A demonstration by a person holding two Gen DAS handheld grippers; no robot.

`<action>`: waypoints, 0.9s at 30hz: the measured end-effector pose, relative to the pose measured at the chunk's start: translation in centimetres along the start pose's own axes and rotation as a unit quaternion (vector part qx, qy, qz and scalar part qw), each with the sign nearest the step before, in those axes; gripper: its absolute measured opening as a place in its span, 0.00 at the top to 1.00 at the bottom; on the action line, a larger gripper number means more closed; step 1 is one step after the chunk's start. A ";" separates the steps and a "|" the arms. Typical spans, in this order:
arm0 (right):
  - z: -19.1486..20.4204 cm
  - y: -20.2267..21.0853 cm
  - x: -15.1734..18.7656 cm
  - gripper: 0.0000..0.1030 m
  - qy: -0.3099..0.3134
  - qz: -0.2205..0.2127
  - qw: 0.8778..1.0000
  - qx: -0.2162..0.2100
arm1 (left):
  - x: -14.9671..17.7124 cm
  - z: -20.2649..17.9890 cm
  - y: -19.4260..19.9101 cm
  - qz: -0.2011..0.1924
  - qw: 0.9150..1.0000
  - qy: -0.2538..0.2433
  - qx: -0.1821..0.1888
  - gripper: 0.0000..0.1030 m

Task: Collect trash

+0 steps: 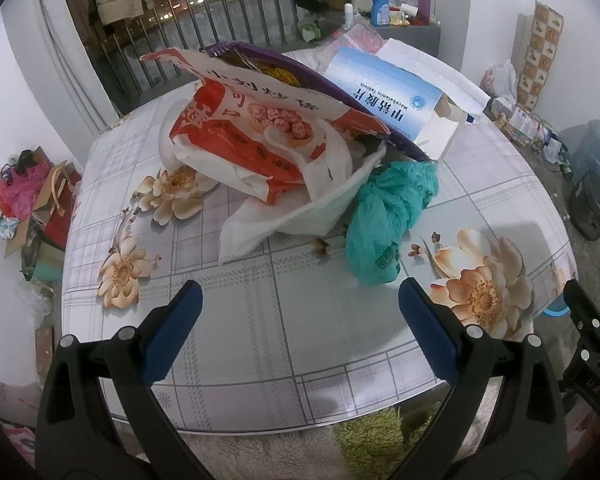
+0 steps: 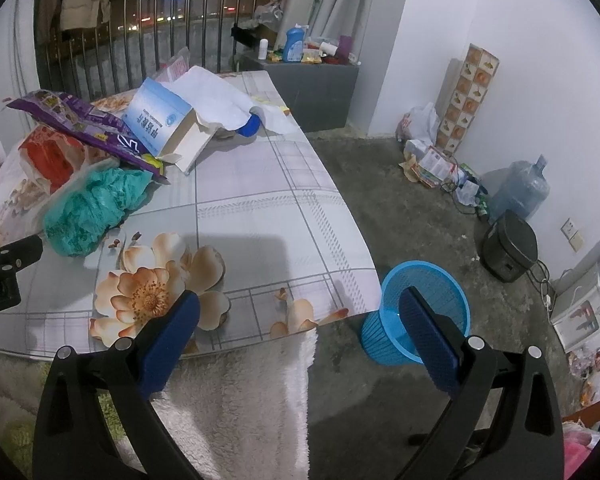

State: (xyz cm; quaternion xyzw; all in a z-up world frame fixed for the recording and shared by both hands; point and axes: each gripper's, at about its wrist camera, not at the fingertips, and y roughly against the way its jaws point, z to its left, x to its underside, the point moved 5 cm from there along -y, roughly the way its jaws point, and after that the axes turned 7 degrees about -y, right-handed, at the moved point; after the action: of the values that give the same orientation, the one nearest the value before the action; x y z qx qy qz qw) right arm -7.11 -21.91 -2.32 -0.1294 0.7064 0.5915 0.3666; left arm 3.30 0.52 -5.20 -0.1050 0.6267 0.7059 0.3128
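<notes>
Blue mesh wastebasket stands on the concrete floor just off the desk near corner; nothing can be made out inside it, though the right gripper partly blocks the view.

Trash lies heaped on the far half of the desk. White paper sheet at the bottom, with an orange-and-white food bag resting on it. A purple snack packet lies across the top. A blue-and-white medicine carton, end flap open, leans on the packet; interior not visible. A crumpled teal plastic bag sits against the heap's near side, with small brown scraps beside it on the desk.

Legible writing: "Mecobalamin Tablets" on the carton, with Chinese characters. The orange bag also bears Chinese print.

Left gripper hovers over the desk short of the teal bag, jaws wide, holding nothing. Right gripper hangs over the desk's near corner, jaws wide, empty.

Desk surface between the grippers and the heap is open. A fleecy white cover hangs below the near edge.
</notes>
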 end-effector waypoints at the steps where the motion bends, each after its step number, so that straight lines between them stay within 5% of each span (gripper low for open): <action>1: 0.1 -0.1 0.0 0.06 0.000 0.000 1.000 0.000 | 0.0 0.0 0.0 0.001 1.000 -0.001 0.000 0.09; 12: 0.1 -0.5 0.0 0.06 -0.008 0.001 1.000 -0.008 | 0.0 0.0 -0.6 0.008 1.000 -0.001 0.004 0.09; 19: 0.4 -0.1 -2.4 0.06 -0.021 -0.054 0.998 -0.038 | -2.3 2.7 0.4 -0.052 0.998 0.016 0.001 0.09; 24: 1.7 0.4 -4.9 0.06 -0.026 -0.108 0.990 -0.081 | -4.2 4.1 1.6 -0.106 0.993 -0.004 0.056 0.09; 27: 2.3 0.1 -6.2 0.06 -0.042 -0.113 0.988 -0.099 | -5.7 4.2 3.1 -0.158 0.978 -0.027 0.138 0.09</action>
State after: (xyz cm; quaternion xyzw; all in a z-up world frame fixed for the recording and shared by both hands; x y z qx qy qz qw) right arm -1.98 -21.34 1.87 -0.2187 0.6094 0.6180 0.4460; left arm 7.03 2.68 1.20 -0.1390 0.6847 0.5574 0.4485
